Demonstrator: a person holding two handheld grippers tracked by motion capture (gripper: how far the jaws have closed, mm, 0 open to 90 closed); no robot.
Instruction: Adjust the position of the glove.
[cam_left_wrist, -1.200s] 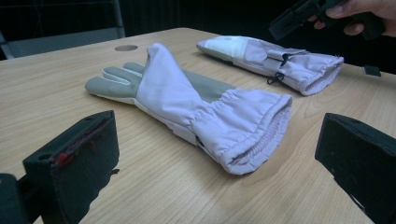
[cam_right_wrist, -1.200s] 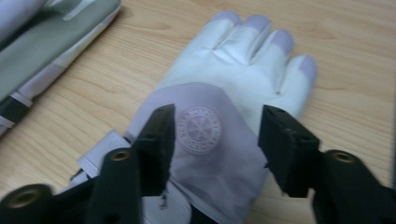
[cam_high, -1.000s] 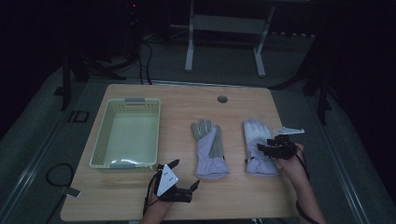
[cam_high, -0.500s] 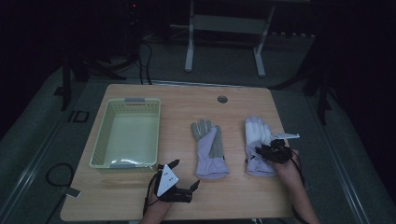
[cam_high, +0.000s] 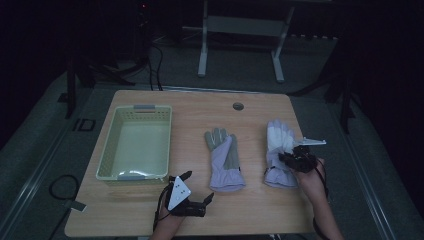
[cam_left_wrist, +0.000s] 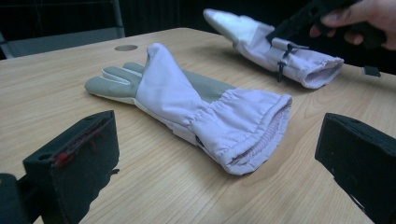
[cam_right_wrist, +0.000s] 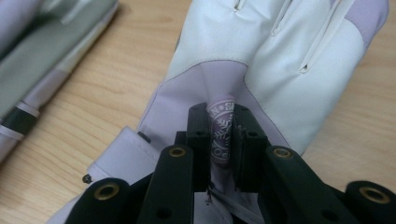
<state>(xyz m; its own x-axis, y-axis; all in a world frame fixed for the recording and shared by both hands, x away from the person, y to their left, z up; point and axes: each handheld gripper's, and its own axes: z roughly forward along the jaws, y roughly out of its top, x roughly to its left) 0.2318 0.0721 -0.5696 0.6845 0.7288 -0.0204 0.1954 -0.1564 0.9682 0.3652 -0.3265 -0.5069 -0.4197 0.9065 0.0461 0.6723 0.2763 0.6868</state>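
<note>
Two lilac work gloves lie flat on the wooden table. The middle glove shows grey fingers, and its cuff faces my left gripper, whose jaws stand wide open and empty on either side of that cuff. My left gripper rests near the front edge. The right glove is white on its fingers. My right gripper has just been closing and pinches a raised fold of its lilac back, which bears a printed mark. The same gripper sits over that glove's wrist.
A pale green plastic basket stands on the table's left half. A round cable hole sits near the far edge. Beyond the table are a metal stand and dark floor. In the left gripper view a hand holds the right gripper over the far glove.
My right gripper slid down onto the right glove's wrist area and its jaws closed on a fold of the fabric. The left gripper stayed where it was.
</note>
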